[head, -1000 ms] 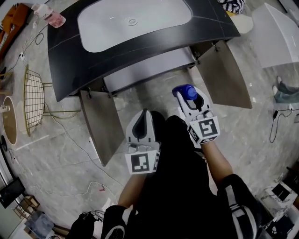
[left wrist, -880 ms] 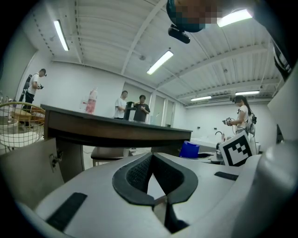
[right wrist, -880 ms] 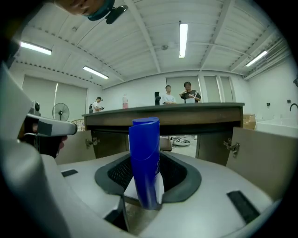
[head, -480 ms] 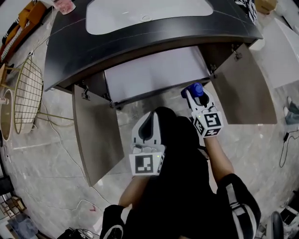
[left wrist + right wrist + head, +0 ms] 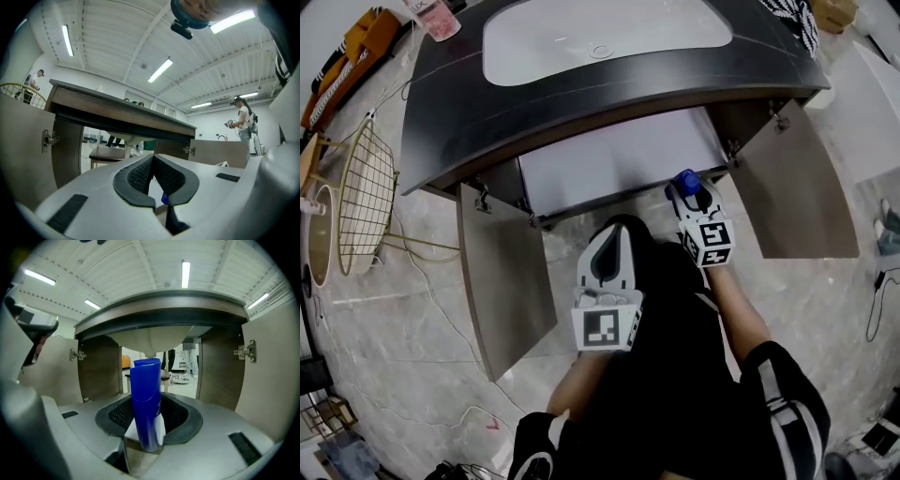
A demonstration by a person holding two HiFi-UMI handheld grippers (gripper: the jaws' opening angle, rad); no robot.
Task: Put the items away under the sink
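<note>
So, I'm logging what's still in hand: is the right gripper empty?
No, the right gripper is shut on a blue bottle that stands between its jaws.

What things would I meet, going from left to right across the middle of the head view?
wire basket → left cabinet door → left gripper → right gripper holding the blue bottle → right cabinet door
</note>
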